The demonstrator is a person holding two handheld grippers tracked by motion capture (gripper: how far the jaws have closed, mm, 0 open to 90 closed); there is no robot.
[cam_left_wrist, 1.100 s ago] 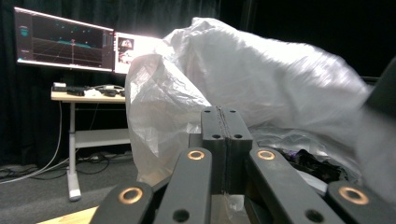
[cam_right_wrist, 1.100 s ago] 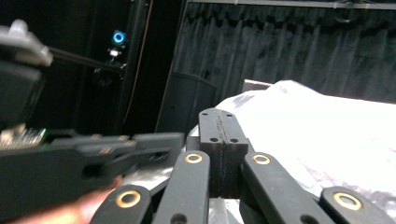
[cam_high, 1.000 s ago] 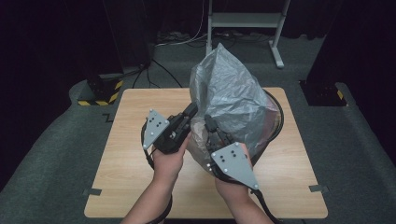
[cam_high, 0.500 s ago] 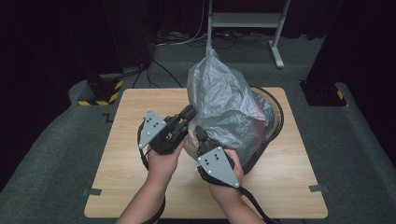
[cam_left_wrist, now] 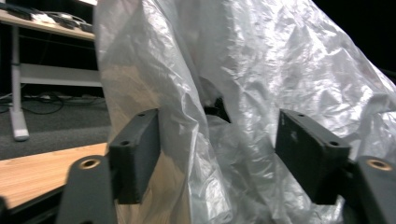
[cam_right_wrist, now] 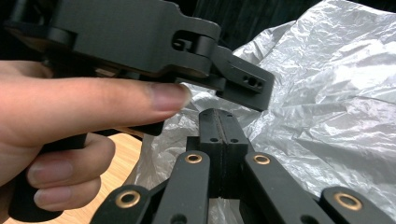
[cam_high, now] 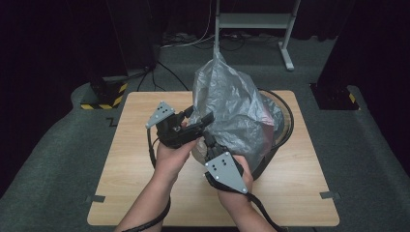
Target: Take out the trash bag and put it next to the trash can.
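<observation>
You are fitting the bag [cam_high: 237,113] into the bin [cam_high: 283,130] on the table [cam_high: 145,193]. Your left gripper [cam_high: 196,118] has just been opening; a fold sits loose between its spread jaws. Your right gripper [cam_high: 209,140] is pressed together, maybe pinching plastic. Next, grab a fresh edge.

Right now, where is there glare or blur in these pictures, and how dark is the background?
High view: the room behind is near black, the table evenly lit, soft sheen on the plastic bag. Left gripper view: bright glare on the bag's upper folds, near fingers slightly soft. Right gripper view: the hand is close and blurred.
</observation>
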